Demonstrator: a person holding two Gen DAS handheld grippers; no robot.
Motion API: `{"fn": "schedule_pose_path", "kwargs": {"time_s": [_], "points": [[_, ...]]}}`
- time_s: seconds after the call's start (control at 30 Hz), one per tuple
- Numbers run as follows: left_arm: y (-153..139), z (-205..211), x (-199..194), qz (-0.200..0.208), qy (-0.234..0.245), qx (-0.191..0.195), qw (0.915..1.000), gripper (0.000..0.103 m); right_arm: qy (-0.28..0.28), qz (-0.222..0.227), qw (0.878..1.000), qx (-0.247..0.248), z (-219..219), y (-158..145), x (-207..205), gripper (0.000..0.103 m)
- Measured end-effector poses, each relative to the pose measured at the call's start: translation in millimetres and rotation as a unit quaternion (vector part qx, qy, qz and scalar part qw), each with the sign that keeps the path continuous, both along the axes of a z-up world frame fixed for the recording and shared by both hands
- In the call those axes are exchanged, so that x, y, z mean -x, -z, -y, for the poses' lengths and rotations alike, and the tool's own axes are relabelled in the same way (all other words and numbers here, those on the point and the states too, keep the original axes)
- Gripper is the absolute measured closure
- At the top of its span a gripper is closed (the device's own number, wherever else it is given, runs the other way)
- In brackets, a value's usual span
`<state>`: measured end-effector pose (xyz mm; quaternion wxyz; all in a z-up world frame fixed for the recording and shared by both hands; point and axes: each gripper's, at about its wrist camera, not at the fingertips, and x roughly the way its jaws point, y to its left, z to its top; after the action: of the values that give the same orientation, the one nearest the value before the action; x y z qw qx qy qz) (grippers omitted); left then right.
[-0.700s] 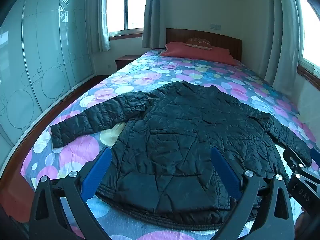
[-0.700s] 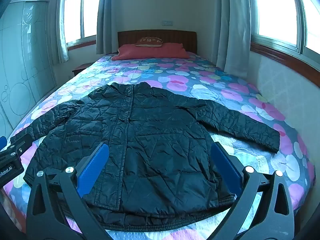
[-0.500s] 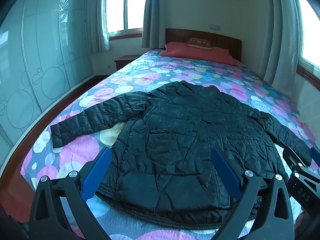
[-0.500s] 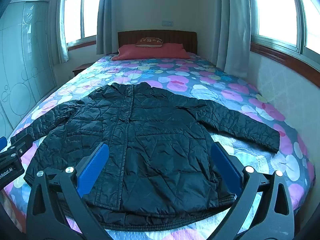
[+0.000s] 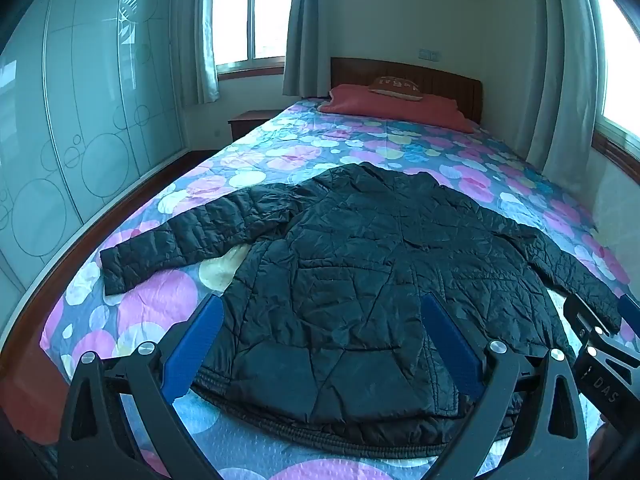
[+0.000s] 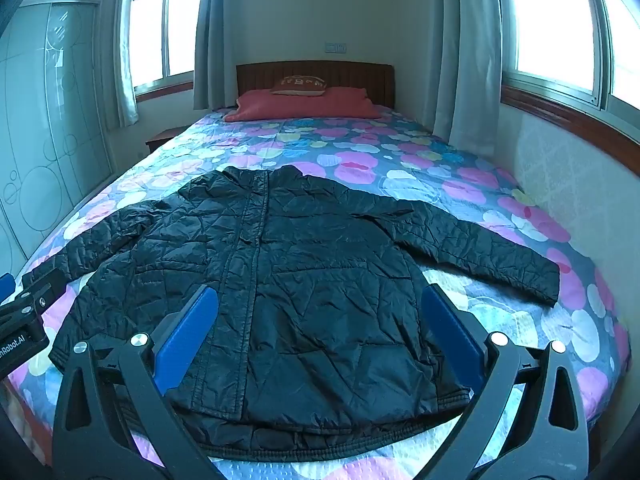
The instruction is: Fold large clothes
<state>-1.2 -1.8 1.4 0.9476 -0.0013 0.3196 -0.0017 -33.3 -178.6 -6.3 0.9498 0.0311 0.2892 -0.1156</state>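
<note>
left wrist view shows one black quilted jacket (image 5: 360, 272) laid flat, front up, across the near end of one bed (image 5: 132, 312), both sleeves stretched out to the sides, likely spread this way so each sleeve can be folded inward first. the left sleeve (image 5: 176, 244) reaches toward the bed's left edge. the left gripper (image 5: 324, 344) hangs above the hem with its jaws spread wide, nothing between them. right wrist view shows the right gripper (image 6: 320, 336) likewise spread and empty, poised over the hem, probably ready for a two-handed start. the right sleeve (image 6: 480, 248) lies angled toward the wall side. one red pillow (image 6: 304, 106) sits at the headboard, with one small cushion (image 6: 300, 84) on it.
</note>
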Motion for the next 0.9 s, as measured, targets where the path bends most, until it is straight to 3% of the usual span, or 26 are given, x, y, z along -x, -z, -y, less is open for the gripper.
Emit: {"fn": "schedule_pose_path", "kwargs": {"time_s": [0.9], "points": [[1.5, -0.2, -1.2, -0.001, 0.000, 0.001, 1.0000, 0.005, 0.000, 0.000, 1.000, 0.000, -0.1, 1.0, -0.9, 0.002]]}}
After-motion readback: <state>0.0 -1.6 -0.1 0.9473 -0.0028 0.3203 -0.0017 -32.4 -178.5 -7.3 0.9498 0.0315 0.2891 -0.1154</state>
